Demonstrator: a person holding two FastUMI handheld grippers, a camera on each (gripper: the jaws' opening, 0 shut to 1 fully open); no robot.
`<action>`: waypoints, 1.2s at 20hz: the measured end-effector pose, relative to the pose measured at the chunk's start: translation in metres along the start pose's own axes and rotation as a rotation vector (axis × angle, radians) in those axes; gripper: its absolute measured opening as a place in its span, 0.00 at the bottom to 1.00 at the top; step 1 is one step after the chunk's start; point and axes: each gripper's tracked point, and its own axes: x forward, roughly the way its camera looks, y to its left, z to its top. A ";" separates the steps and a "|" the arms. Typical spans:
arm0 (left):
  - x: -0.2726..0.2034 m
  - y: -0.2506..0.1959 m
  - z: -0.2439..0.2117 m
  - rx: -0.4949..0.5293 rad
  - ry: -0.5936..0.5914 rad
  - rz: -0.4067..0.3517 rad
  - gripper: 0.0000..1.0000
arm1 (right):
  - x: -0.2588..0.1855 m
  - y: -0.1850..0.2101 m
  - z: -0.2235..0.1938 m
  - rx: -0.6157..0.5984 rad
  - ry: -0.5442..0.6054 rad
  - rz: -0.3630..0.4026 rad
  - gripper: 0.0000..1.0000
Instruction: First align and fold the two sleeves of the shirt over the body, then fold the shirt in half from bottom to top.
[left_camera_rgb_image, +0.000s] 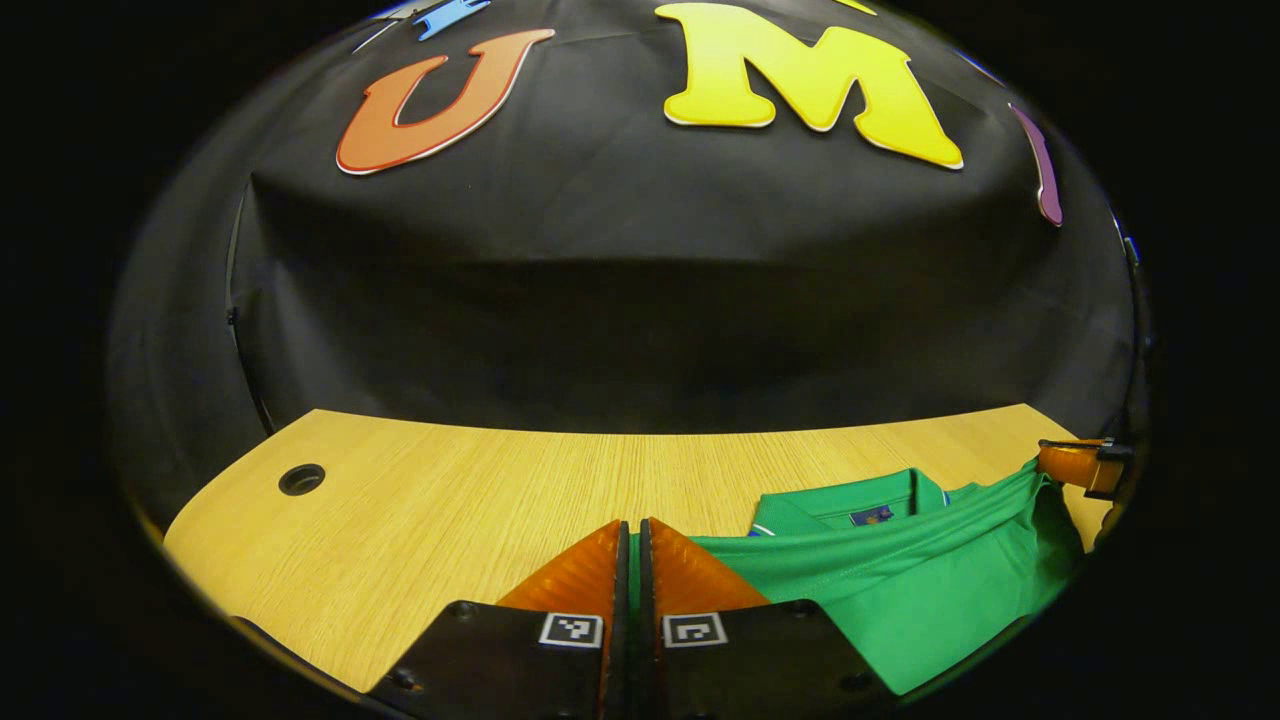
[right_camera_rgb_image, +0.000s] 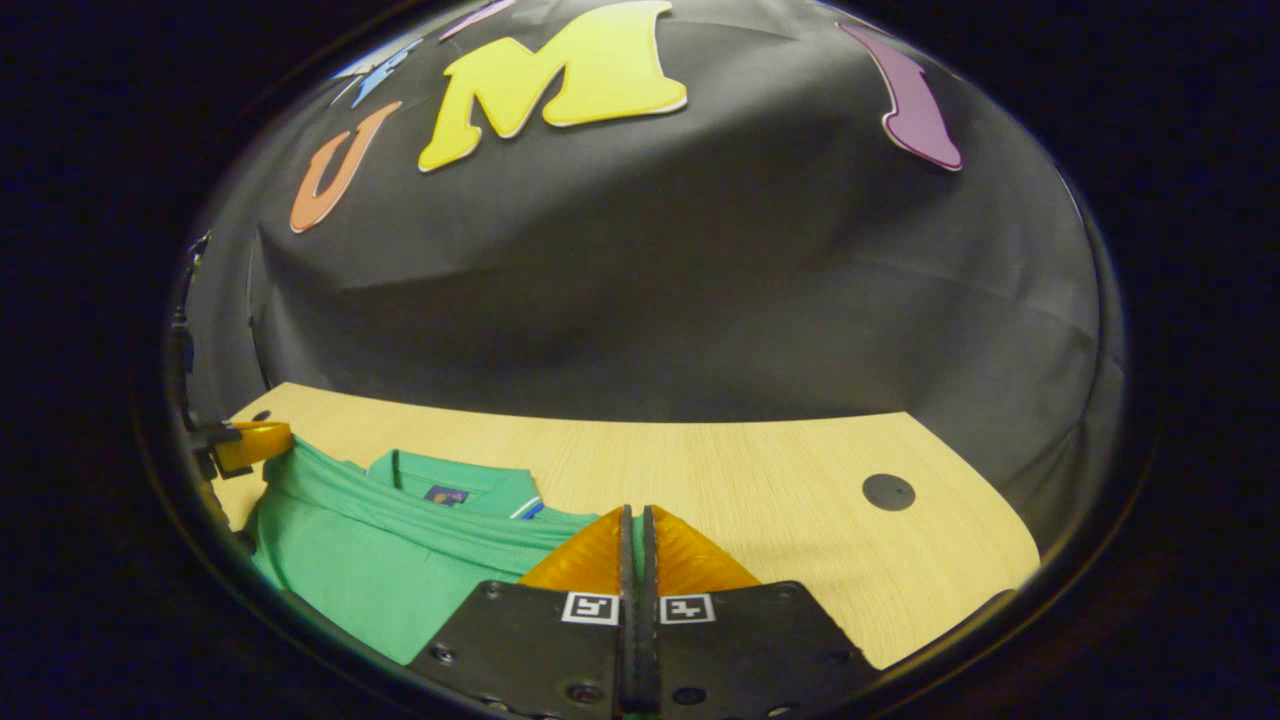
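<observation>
The green polo shirt (left_camera_rgb_image: 900, 590) lies on the wooden table (left_camera_rgb_image: 450, 500), collar and neck label facing up at its far end. My left gripper (left_camera_rgb_image: 633, 535) is shut, with a thin edge of green cloth pinched between its fingers. That edge stretches as a taut band to the right gripper (left_camera_rgb_image: 1075, 465) at the far right. In the right gripper view the shirt (right_camera_rgb_image: 380, 560) spreads to the left. My right gripper (right_camera_rgb_image: 636, 520) is shut on the same green edge, and the left gripper (right_camera_rgb_image: 250, 443) holds the other end, just short of the collar (right_camera_rgb_image: 450, 485).
The table has a round cable hole near its left corner (left_camera_rgb_image: 301, 479) and a dark round cap near its right corner (right_camera_rgb_image: 888, 491). Bare wood runs beyond the collar to the table's far edge, where the black cloth wall begins.
</observation>
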 end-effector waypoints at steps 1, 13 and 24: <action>0.000 0.002 0.001 0.001 0.000 0.011 0.15 | 0.000 0.000 -0.003 -0.003 0.004 -0.002 0.05; -0.044 -0.005 0.019 0.007 -0.003 0.044 1.00 | -0.073 -0.014 0.044 -0.028 -0.073 -0.050 0.94; -0.242 -0.014 0.055 0.025 -0.153 0.079 1.00 | -0.272 0.018 0.087 -0.092 -0.269 0.026 0.96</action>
